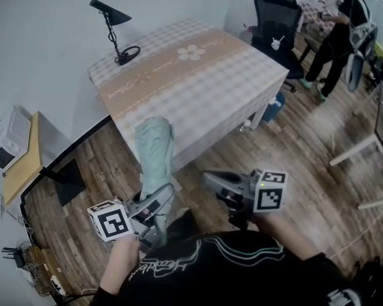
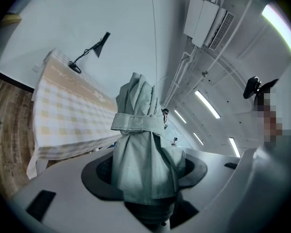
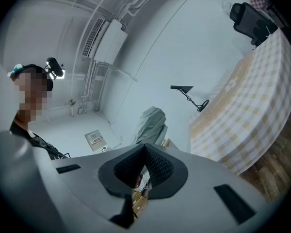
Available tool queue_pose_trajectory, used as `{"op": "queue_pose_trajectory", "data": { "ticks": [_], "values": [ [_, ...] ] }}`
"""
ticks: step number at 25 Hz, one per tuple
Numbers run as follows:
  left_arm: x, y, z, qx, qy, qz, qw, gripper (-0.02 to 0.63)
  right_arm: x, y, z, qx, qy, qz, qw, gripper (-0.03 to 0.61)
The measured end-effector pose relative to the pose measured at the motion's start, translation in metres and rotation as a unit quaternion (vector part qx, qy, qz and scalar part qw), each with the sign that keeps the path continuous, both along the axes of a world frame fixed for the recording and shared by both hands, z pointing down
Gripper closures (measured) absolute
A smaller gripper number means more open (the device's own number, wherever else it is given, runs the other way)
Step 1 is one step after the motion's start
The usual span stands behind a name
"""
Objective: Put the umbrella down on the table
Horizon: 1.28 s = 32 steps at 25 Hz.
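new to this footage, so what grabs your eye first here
The folded pale green umbrella stands out first, clamped in the left gripper low in the head view and pointing toward the table. Behind it, the table with its checked cloth fills the middle, with a black desk lamp on its far left corner. The right gripper alongside is shut on nothing.
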<state>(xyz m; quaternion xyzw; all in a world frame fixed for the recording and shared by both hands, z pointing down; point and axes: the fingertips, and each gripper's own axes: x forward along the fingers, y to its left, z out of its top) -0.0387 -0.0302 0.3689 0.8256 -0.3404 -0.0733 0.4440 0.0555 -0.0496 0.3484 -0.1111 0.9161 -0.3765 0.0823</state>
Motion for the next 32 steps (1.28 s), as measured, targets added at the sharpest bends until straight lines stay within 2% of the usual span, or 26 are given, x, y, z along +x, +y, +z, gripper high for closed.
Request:
{"op": "queue_pose_trajectory", "data": {
  "ticks": [6, 14, 32],
  "values": [
    [-0.001, -0.018, 0.005, 0.002, 0.005, 0.016, 0.9999, 0.359, 0.002, -0.015, 0.010, -0.006, 0.006, 0.015, 1.000, 0.566],
    [-0.010, -0.056, 0.015, 0.001, -0.019, 0.028, 0.9994, 0.359, -0.008, -0.053, 0.013, -0.009, 0.010, 0.024, 1.000, 0.566],
    [-0.055, -0.182, 0.033, -0.036, -0.010, 0.056, 0.9977, 0.359, -0.052, -0.167, 0.025, -0.045, 0.024, 0.050, 0.997, 0.566]
  ]
}}
